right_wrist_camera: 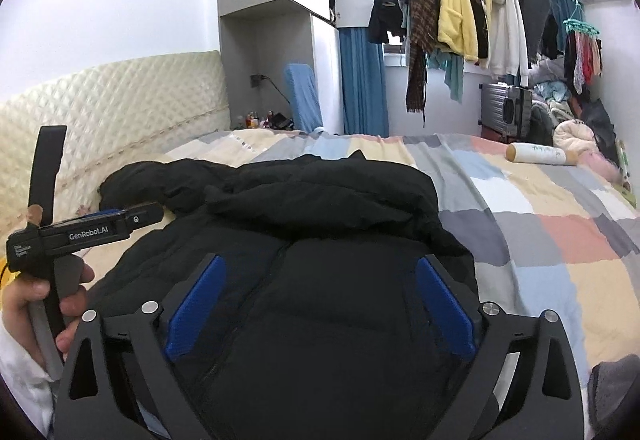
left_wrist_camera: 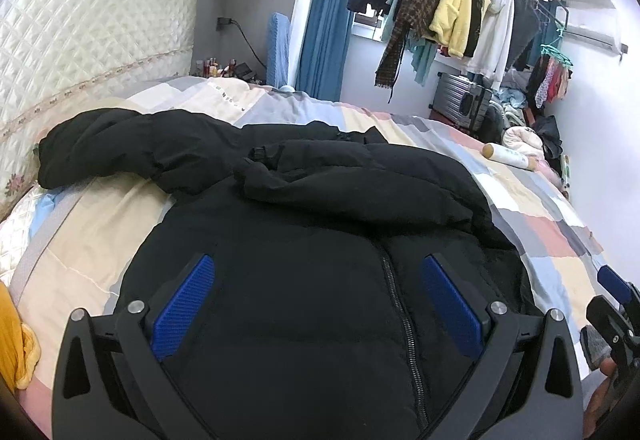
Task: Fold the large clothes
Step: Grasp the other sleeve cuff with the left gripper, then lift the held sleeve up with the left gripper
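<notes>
Grippers, left (left_wrist_camera: 318, 304) and right (right_wrist_camera: 320, 302), hover with jaws spread and empty over a puffy black zip-front padded jacket (left_wrist_camera: 304, 240) lying on the patchwork-quilted bed (left_wrist_camera: 540, 216); folding seems barely begun, likely needing the outstretched sleeve (left_wrist_camera: 120, 148) brought inward.

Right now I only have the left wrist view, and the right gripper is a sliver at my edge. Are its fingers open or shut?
Observer: Open. The right gripper has its fingers spread above the black jacket, gripping nothing.
Operator: Which part is it over?
Observer: The jacket's front, just below the sleeve folded across it.
Operator: How does my gripper look from there?
Observer: The left gripper is seen side-on, held in the left hand, beside the jacket's left edge.
</notes>
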